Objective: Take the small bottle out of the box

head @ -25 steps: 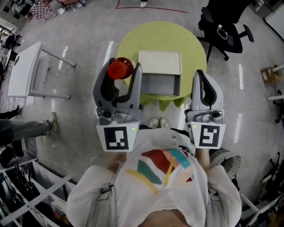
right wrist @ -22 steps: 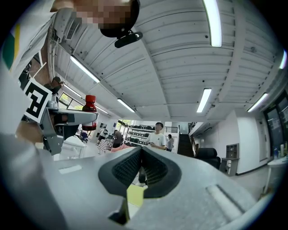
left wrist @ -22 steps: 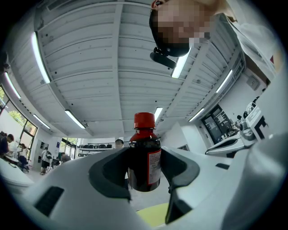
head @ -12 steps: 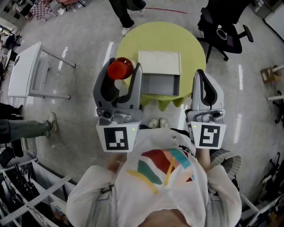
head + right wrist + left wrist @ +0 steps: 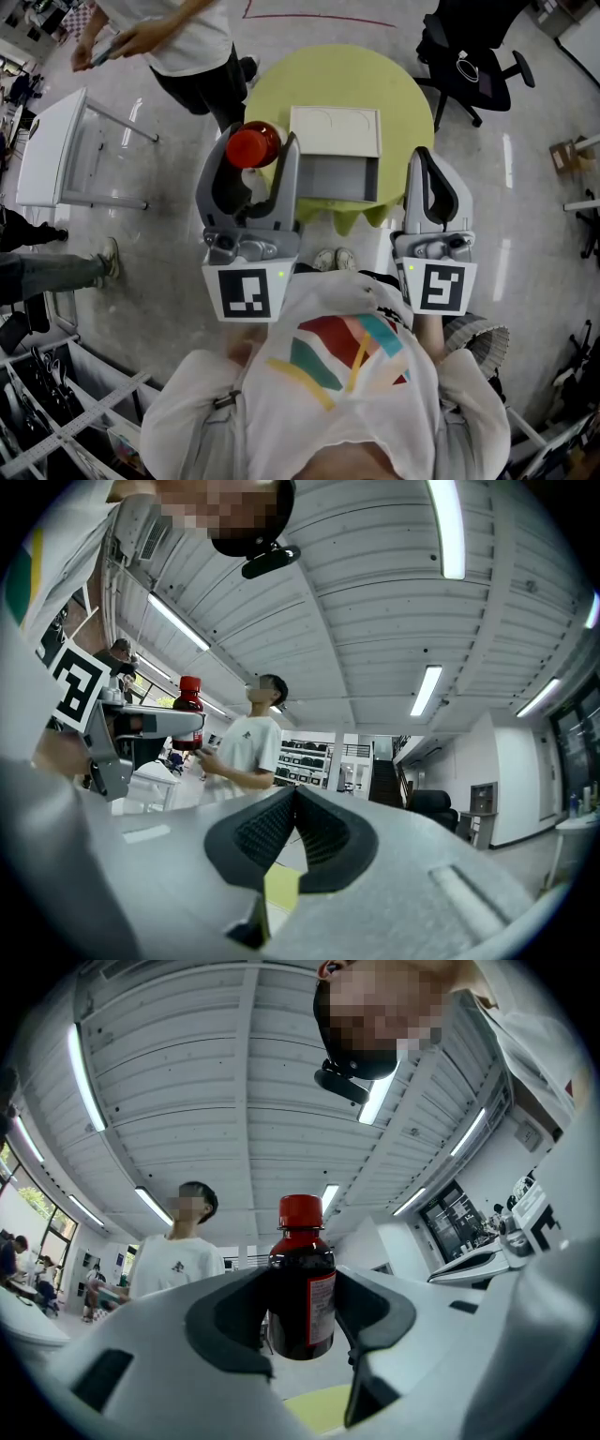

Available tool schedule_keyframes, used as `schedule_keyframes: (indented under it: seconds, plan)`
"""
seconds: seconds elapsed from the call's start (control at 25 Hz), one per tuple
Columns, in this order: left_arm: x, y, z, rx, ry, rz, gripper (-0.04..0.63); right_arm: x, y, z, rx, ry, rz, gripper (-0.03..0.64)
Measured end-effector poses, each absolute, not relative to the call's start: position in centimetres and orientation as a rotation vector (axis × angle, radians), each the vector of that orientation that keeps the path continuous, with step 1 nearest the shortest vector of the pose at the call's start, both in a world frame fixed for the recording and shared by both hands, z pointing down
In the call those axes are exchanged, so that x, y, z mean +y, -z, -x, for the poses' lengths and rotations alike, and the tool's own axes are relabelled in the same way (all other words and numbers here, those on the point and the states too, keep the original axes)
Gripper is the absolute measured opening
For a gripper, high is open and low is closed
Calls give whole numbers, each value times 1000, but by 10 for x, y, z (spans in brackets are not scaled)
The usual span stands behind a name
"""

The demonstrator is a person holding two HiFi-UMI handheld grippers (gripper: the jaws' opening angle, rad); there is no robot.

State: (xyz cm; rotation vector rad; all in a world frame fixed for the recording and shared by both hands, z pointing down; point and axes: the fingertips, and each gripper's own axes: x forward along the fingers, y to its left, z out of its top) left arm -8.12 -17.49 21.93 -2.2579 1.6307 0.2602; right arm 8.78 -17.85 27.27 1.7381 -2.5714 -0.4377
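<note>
Grips the small dark bottle with a red cap [image 5: 302, 1269] round its middle in the left hand-held gripper [image 5: 302, 1309], right hand-held gripper [image 5: 295, 803] closed on nothing; seems light, hard, smooth, maybe slippery.

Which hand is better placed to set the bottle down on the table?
Left. The left gripper is shut on the bottle, outside the box, near the table. The right gripper is shut and empty.
</note>
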Motion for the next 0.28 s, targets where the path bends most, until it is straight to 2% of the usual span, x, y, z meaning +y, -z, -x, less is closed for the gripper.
schedule_keyframes:
  seconds: [0.28]
  plan:
    - [-174,-219,80,1623,-264,2271,216,-178,-273,-87,-2579,407,-1751,3]
